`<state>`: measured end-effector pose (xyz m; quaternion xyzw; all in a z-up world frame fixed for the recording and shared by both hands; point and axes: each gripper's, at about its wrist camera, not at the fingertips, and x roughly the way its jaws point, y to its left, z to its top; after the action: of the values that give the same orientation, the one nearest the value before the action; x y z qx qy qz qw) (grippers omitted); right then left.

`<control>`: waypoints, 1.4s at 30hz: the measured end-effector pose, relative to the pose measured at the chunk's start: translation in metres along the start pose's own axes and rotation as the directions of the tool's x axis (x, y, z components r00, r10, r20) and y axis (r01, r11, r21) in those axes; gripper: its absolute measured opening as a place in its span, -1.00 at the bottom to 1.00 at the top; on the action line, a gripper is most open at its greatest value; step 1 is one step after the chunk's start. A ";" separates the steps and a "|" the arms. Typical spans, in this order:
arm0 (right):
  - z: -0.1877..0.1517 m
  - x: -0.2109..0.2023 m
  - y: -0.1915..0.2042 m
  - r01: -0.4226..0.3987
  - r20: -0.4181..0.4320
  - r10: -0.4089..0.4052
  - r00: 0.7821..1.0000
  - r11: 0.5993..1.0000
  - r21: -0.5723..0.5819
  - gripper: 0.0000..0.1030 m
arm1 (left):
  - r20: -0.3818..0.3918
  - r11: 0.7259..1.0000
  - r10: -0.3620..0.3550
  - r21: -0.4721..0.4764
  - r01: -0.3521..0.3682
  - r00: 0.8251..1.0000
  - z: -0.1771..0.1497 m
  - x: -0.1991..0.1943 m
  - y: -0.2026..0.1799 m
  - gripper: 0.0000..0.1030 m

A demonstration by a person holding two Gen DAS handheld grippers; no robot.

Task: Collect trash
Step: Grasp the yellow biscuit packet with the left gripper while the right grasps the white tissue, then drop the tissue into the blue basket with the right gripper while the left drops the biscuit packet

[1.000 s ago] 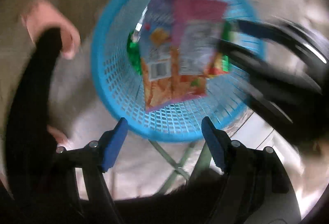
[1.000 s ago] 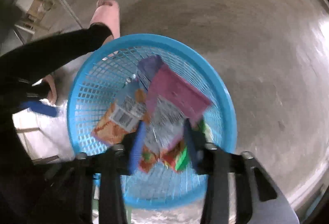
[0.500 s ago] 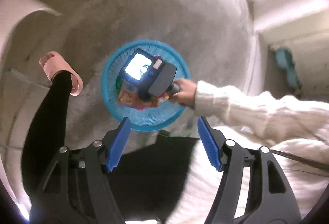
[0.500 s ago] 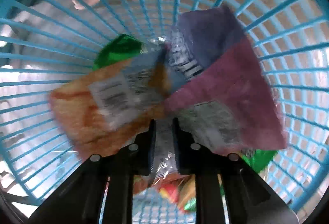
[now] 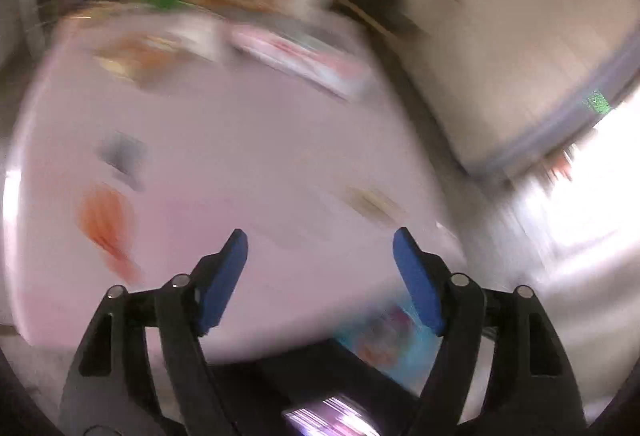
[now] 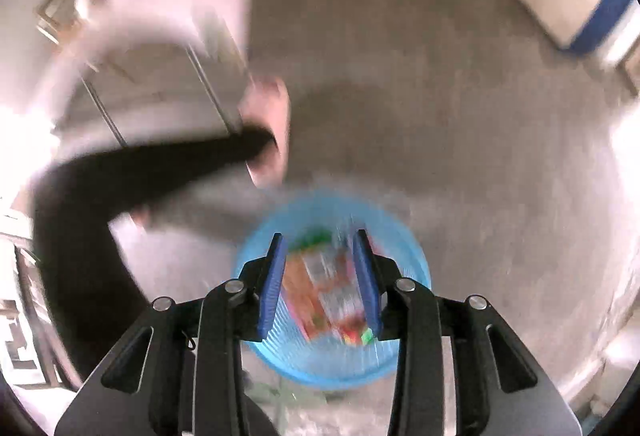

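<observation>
Wrappers (image 6: 328,288) in blue basket (image 6: 404,364); labels blurred, unreadable.

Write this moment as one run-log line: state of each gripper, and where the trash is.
left gripper: open, empty | right gripper: jaws just opening, nothing between them, above blue basket | wrappers: inside basket

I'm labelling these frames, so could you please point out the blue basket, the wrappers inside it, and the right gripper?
blue basket (image 6: 412,260): right wrist view, right side of rim.
wrappers (image 6: 324,288): right wrist view, middle of the pile.
right gripper (image 6: 319,242): right wrist view, midway between fingertips.
</observation>
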<state>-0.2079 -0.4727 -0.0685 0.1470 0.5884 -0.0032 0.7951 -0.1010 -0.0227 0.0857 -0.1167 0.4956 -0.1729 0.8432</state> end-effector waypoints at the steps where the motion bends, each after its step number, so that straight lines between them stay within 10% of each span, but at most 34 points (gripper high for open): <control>1: 0.025 -0.024 0.016 -0.019 0.065 0.021 0.998 0.999 -0.029 -0.32 | 0.044 0.998 0.040 -0.054 -0.037 0.998 0.022 0.008 0.032 0.39; 6: 0.128 -0.082 0.096 -0.092 0.250 0.152 0.956 0.967 -0.236 -0.04 | 0.170 0.977 0.038 -0.214 -0.001 0.985 0.102 0.048 0.137 0.41; 9: 0.186 -0.084 0.170 -0.089 0.287 0.222 0.932 0.906 -0.414 0.19 | 0.199 0.967 0.160 -0.228 -0.113 0.967 0.133 0.075 0.178 0.47; 10: 0.207 -0.078 0.203 -0.079 0.271 0.241 0.932 0.864 -0.496 0.45 | 0.198 0.966 0.181 -0.221 -0.136 0.963 0.143 0.085 0.190 0.48; 17: 0.281 -0.016 0.348 -0.096 0.121 0.293 0.948 0.628 -0.772 0.48 | 0.078 0.968 0.251 -0.026 -0.249 0.965 0.190 0.139 0.217 0.49; 21: 0.296 0.020 0.413 -0.166 -0.027 0.310 0.950 0.429 -0.888 0.55 | 0.046 0.966 0.237 0.098 -0.241 0.970 0.196 0.148 0.212 0.49; 29: 0.309 0.093 0.488 0.044 0.071 0.086 0.994 0.283 -0.958 0.56 | -0.005 0.928 0.309 0.222 -0.300 0.951 0.186 0.141 0.202 -0.68; 33: 0.319 0.128 0.512 0.068 0.071 -0.001 0.998 0.272 -0.960 0.53 | -0.001 0.912 0.342 0.241 -0.332 0.940 0.173 0.134 0.204 -0.82; 36: 0.331 0.136 0.512 -0.025 -0.024 0.006 1.000 0.354 -0.935 -0.32 | 0.009 0.916 0.341 0.222 -0.334 0.940 0.163 0.126 0.209 -0.82; 42: 0.327 0.115 0.505 -0.058 -0.019 0.091 0.996 0.445 -0.894 -0.69 | 0.033 0.934 0.334 0.127 -0.335 0.942 0.146 0.108 0.217 -0.85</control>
<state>0.2228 -0.0478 0.0265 -0.2669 0.4825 0.3388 0.7623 0.1136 0.1350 -0.0100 0.0238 0.4914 -0.0584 0.8687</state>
